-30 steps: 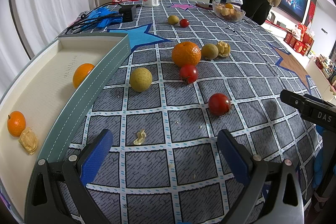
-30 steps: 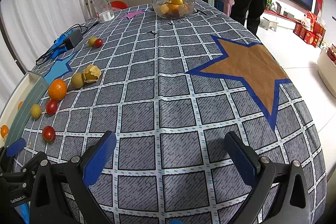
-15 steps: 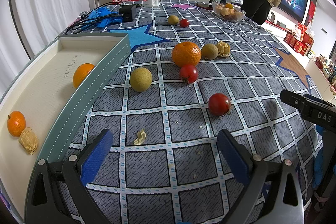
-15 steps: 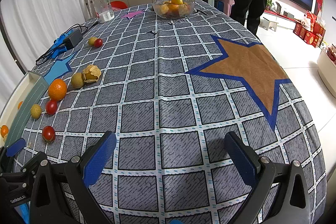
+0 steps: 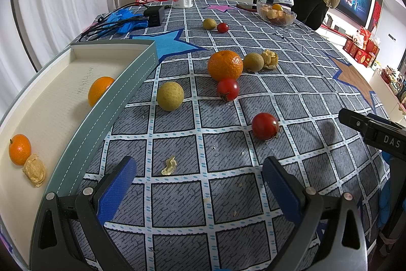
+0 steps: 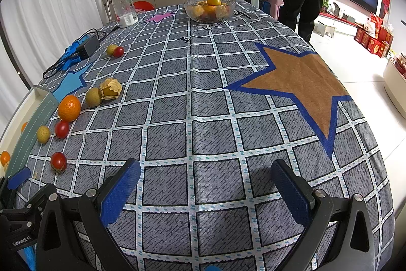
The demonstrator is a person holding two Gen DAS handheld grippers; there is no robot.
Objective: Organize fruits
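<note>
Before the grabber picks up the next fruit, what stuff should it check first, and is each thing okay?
1. Left gripper open and empty: ok, jaws wide apart, nothing between them.
2. Right gripper open and empty: ok.
3. Nearest cherry tomato free to grab: ok, it sits alone on the tablecloth, ahead and to the right of the left gripper.
4. Room in the tray: ok, only two small oranges and a husked fruit show inside.
5. Path clear: ok, only a loose husk scrap lies between the fingers' line and the tomato.
6. Whether the tomato will roll when touched: cannot tell.
</note>
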